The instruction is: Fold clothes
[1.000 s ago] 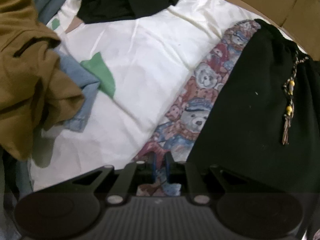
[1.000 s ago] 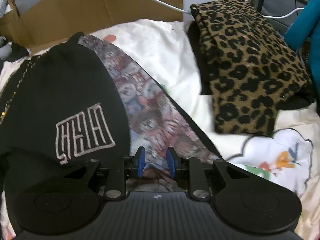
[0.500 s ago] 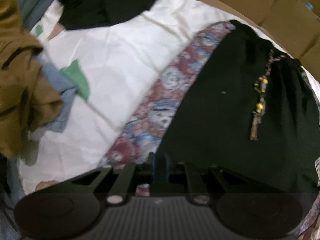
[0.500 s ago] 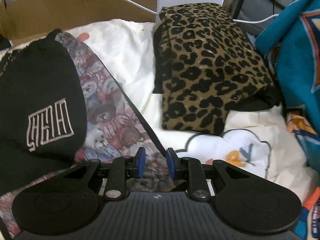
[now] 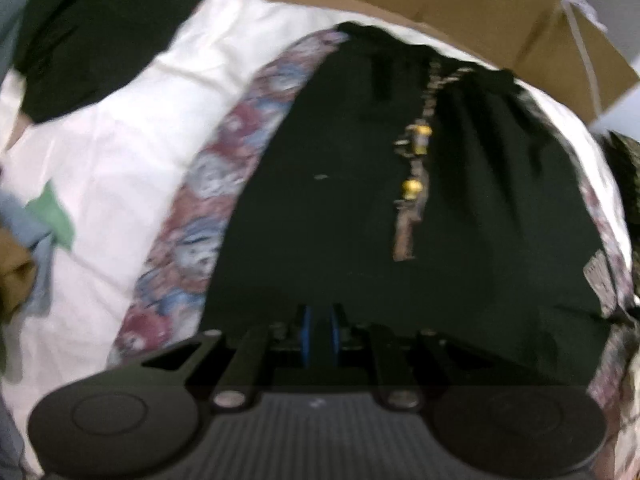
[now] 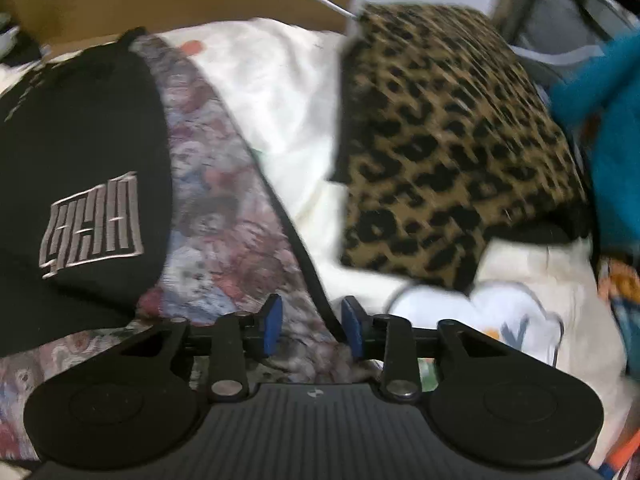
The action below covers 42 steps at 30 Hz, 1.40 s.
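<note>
A black garment (image 5: 320, 220) with a yellow-beaded drawstring (image 5: 412, 188) lies on a teddy-bear print cloth (image 5: 200, 200), spread over a white sheet (image 5: 120, 140). My left gripper (image 5: 319, 328) sits at the black garment's near edge, its blue pads close together with dark cloth pinched between them. In the right wrist view the black garment (image 6: 80, 120) shows a grey logo (image 6: 92, 224). My right gripper (image 6: 312, 324) is opening over the black-trimmed edge of the print cloth (image 6: 224, 220). The cloth lies between the pads, which do not press on it.
A folded leopard-print garment (image 6: 440, 140) lies on the sheet (image 6: 280, 80) to the right, with teal fabric (image 6: 612, 120) beyond it. Cardboard (image 5: 440, 8) stands behind. Brown (image 5: 16, 272) and blue (image 5: 40, 240) clothes are piled at the left, dark clothes (image 5: 80, 32) at the far left.
The left gripper has slid right, from the print strip onto the black garment, and risen a little. The right gripper's jaws have widened and let go of the print cloth.
</note>
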Each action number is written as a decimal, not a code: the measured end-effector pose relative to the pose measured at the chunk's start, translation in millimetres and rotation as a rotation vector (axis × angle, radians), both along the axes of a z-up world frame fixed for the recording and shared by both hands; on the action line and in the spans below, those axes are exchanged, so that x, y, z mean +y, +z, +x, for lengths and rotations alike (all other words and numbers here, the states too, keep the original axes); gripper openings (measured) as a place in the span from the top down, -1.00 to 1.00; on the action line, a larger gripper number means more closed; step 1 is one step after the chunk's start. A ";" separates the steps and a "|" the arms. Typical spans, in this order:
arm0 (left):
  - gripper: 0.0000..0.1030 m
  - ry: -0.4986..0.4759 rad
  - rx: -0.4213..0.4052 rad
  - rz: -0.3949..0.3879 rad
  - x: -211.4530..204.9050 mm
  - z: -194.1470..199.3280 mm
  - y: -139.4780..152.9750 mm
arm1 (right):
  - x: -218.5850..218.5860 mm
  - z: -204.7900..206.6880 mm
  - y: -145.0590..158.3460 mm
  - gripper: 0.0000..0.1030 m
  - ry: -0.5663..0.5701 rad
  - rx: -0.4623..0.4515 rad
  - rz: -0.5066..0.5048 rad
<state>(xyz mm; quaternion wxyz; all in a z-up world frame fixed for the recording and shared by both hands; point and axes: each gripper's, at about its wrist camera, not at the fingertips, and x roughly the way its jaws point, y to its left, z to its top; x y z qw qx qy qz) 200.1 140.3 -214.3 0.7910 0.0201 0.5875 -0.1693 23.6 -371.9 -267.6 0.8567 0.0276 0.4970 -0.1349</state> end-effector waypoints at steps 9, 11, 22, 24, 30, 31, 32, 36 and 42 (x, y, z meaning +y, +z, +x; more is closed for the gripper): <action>0.78 -0.120 0.001 -0.054 -36.5 -6.5 1.4 | 3.8 11.1 -8.0 0.62 0.059 0.033 0.008; 0.78 -0.126 0.002 -0.052 -38.8 -7.1 -1.8 | 2.4 11.8 -7.2 0.95 0.065 0.045 -0.015; 0.78 -0.174 -0.022 -0.106 -52.3 -8.6 11.7 | -19.6 13.8 -5.7 0.97 -0.049 0.037 0.007; 0.78 -0.185 -0.016 -0.119 -55.1 -10.0 13.2 | -22.6 10.8 -2.7 0.95 -0.072 0.039 0.000; 0.77 -0.193 -0.011 -0.146 -57.4 -12.7 14.0 | -38.3 -0.9 18.1 0.94 -0.154 0.015 0.045; 0.77 -0.192 -0.006 -0.149 -58.4 -12.4 12.3 | -39.4 -2.6 21.0 0.93 -0.166 -0.002 0.070; 0.77 -0.191 -0.001 -0.152 -59.9 -12.3 10.7 | -38.3 -3.4 22.1 0.84 -0.174 -0.009 0.093; 0.76 -0.212 0.015 -0.162 -74.0 -15.3 6.4 | -23.0 -9.1 20.6 0.17 -0.155 -0.005 0.096; 0.70 -0.246 0.037 -0.196 -95.1 -26.5 7.0 | -9.9 -24.2 2.9 0.16 -0.142 0.057 0.061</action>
